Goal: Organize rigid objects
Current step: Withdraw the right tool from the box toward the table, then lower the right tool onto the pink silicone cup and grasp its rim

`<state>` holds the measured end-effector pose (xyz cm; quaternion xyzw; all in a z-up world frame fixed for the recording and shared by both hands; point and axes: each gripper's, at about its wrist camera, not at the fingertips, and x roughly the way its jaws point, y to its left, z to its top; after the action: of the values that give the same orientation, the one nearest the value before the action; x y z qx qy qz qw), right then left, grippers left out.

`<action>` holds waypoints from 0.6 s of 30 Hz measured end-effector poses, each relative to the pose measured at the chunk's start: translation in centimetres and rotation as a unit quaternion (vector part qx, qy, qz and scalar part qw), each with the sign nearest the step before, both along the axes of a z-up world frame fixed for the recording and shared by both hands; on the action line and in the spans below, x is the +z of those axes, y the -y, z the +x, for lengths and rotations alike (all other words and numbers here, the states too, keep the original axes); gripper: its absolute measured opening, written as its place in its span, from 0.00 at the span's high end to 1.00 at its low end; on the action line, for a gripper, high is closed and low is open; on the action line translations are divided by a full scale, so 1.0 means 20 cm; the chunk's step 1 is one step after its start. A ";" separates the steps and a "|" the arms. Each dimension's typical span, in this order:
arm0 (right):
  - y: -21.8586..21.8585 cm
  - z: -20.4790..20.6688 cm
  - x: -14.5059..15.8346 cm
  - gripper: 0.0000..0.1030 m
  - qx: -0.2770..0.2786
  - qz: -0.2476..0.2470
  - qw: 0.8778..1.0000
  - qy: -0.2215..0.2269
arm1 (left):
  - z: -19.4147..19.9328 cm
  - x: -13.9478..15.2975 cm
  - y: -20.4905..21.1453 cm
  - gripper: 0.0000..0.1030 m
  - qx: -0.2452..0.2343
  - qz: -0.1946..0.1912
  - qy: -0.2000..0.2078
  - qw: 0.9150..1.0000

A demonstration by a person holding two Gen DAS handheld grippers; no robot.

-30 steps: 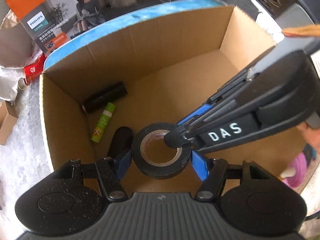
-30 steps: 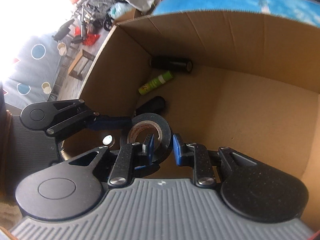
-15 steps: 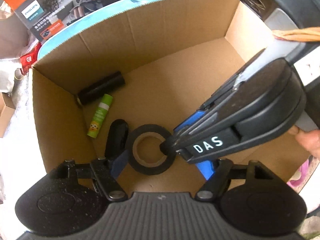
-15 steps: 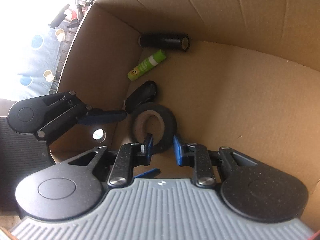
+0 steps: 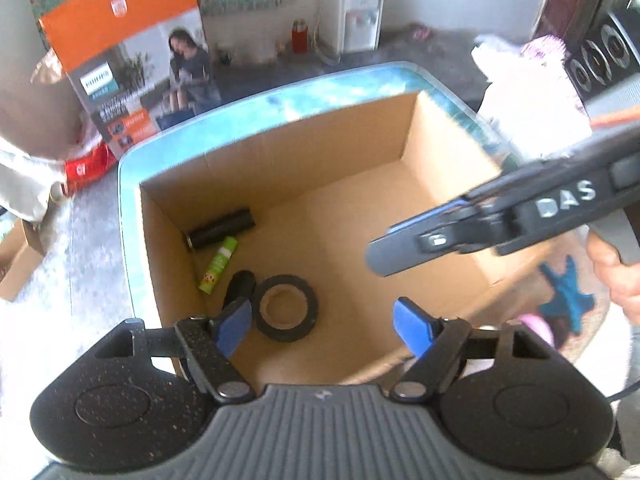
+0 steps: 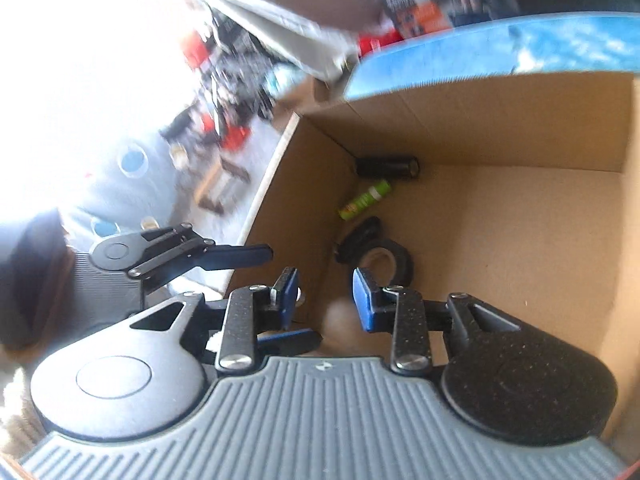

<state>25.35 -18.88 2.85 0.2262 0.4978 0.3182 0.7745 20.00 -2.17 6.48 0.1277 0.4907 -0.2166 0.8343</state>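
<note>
A black tape roll (image 5: 287,307) lies flat on the floor of the open cardboard box (image 5: 436,160), free of both grippers; it also shows in the right wrist view (image 6: 386,262). Beside it lie a small black object (image 5: 240,286), a green glue stick (image 5: 218,264) and a black cylinder (image 5: 221,227). My left gripper (image 5: 322,326) is open and empty above the box's near edge. My right gripper (image 6: 325,294) is open and empty, raised above the box; it shows in the left wrist view (image 5: 384,258) at the right.
The box stands on a blue-patterned surface (image 5: 280,100). An orange-and-grey printed carton (image 5: 132,60) leans behind it. A small cardboard box (image 5: 16,264) lies on the floor at left. A person's hand (image 5: 616,276) holds the right gripper.
Both grippers let go of the tape roll, opened and lifted up and back out of the box. The tape roll now lies flat on the box floor.
</note>
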 end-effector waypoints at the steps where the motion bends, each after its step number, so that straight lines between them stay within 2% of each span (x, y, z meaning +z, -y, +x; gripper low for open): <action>1: 0.03 -0.06 0.04 0.71 -0.008 0.007 1.000 0.014 | -0.02 0.02 0.01 0.22 -0.002 -0.005 0.009 1.000; 6: 0.22 -0.39 0.16 0.68 -0.054 0.039 0.995 0.074 | -0.23 0.14 0.03 0.20 -0.010 -0.041 0.057 0.998; 9: 0.31 -0.60 0.18 0.67 -0.082 0.044 0.991 0.101 | -0.33 0.15 0.06 0.19 -0.014 -0.053 0.074 0.996; 14: 0.39 -0.90 0.11 0.62 -0.129 0.033 0.982 0.131 | -0.53 0.07 0.17 0.19 -0.039 -0.048 0.097 0.993; 18: 0.47 -1.08 0.01 0.61 -0.170 0.016 0.976 0.137 | -0.65 -0.03 0.25 0.19 -0.051 -0.065 0.096 0.992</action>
<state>3.73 -28.29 3.09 0.2737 0.3358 0.2180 0.8745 6.92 -7.14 5.87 0.1188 0.3858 -0.2770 0.8719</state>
